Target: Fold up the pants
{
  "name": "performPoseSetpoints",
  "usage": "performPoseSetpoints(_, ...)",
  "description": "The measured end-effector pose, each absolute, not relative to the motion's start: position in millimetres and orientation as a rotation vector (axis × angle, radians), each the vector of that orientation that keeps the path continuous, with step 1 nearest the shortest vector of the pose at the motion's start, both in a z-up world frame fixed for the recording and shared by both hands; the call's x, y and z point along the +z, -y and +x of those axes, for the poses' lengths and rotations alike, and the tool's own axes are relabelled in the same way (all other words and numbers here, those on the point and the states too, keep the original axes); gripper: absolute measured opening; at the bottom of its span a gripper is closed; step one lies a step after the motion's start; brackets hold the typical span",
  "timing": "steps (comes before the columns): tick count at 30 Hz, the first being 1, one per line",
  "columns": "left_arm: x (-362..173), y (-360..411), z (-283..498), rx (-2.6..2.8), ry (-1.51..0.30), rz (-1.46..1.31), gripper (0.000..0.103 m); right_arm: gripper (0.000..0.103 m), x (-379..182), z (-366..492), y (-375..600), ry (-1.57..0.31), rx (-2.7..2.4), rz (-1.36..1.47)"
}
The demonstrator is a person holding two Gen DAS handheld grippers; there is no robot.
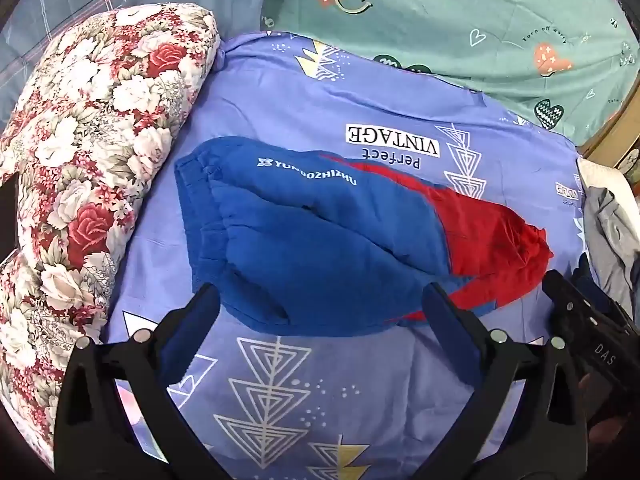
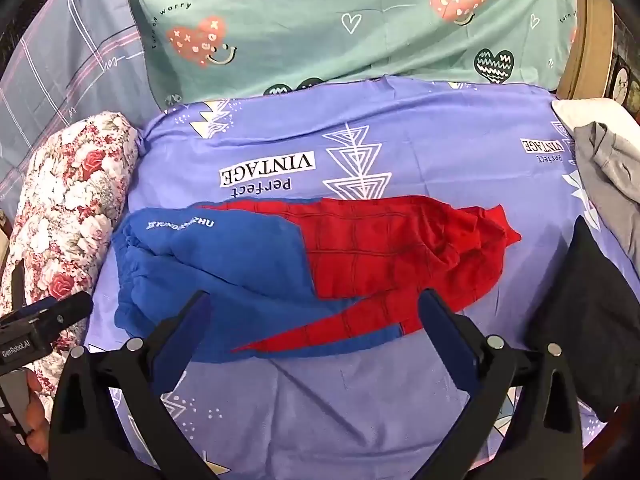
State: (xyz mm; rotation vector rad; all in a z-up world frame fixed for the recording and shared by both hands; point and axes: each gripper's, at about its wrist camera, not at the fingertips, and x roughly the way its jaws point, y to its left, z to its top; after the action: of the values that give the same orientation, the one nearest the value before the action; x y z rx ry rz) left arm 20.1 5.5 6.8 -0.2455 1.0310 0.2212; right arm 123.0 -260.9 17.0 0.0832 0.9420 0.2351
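The blue and red pants [image 1: 320, 240] lie folded in a flat bundle on the purple patterned sheet [image 1: 272, 392]. The blue waistband end points left and the red end points right. They also show in the right wrist view [image 2: 304, 272]. My left gripper [image 1: 320, 300] is open and empty, its fingers at the near edge of the pants. My right gripper [image 2: 314, 308] is open and empty, just over the near edge of the pants. The right gripper's body shows at the right of the left wrist view [image 1: 588, 328]. The left gripper's body shows at the left of the right wrist view [image 2: 36, 328].
A rolled floral quilt [image 1: 88, 168] lies along the left of the pants. A green heart-print pillow [image 2: 352, 28] lies behind the purple sheet. Grey clothing [image 2: 612, 176] and a black garment [image 2: 584, 312] lie at the right.
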Motion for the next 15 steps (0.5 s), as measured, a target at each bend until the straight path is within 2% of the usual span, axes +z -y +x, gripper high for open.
performPoseSetpoints(15, -1, -3, 20, 0.224, -1.066, -0.237, 0.101, 0.102, 26, 113, 242, -0.890, 0.318, 0.051)
